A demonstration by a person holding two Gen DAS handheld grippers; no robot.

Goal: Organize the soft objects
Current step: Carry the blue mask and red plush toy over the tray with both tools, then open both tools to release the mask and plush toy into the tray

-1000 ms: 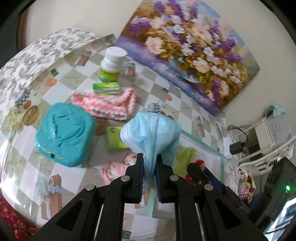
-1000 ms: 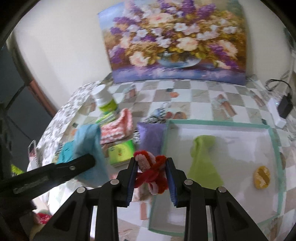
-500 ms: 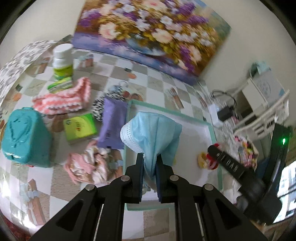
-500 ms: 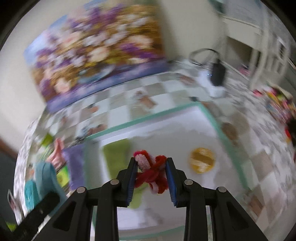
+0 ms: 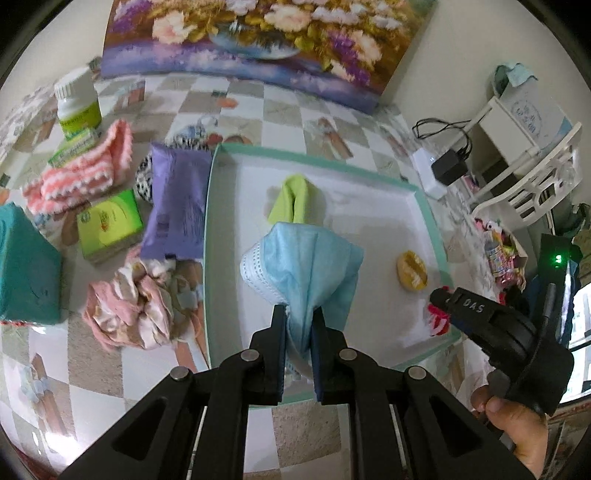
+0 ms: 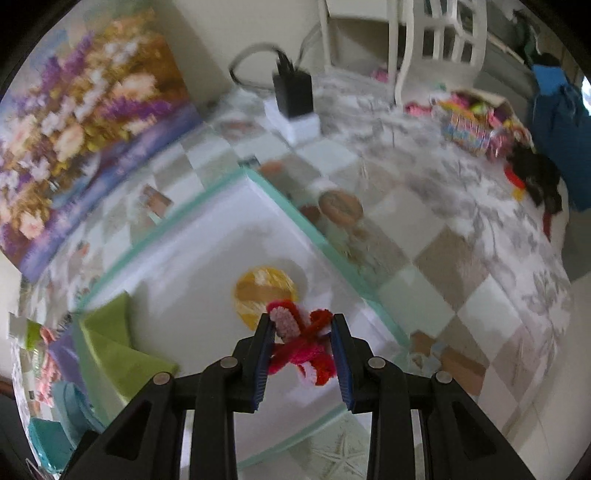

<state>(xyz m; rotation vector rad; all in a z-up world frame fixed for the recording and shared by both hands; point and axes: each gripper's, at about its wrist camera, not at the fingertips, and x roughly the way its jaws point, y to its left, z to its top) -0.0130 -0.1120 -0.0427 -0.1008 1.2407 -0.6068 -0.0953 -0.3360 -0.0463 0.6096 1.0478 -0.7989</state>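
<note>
My left gripper [image 5: 298, 321] is shut on a light blue face mask [image 5: 306, 266] and holds it above the near left part of a white tray with a green rim [image 5: 430, 221]. My right gripper [image 6: 301, 336] is shut on a red and pink fuzzy toy [image 6: 301, 343] low over the tray's near right corner [image 6: 384, 317]; it also shows in the left wrist view [image 5: 441, 314]. A green cloth [image 5: 295, 199] and a yellow round sponge [image 5: 412, 271] lie in the tray.
Left of the tray lie a purple packet [image 5: 177, 206], a pink crumpled cloth [image 5: 136, 299], a green box [image 5: 109, 225], a pink knitted cloth [image 5: 77, 173], a teal case [image 5: 26, 269] and a white bottle [image 5: 77, 103]. A flower painting [image 5: 258, 33] leans at the back. A charger [image 6: 293, 96] sits right of the tray.
Both grippers swung right over the tray. The mask now hangs above the tray's near left part. The fuzzy toy moved from the left rim to the near right corner, beside the yellow sponge.
</note>
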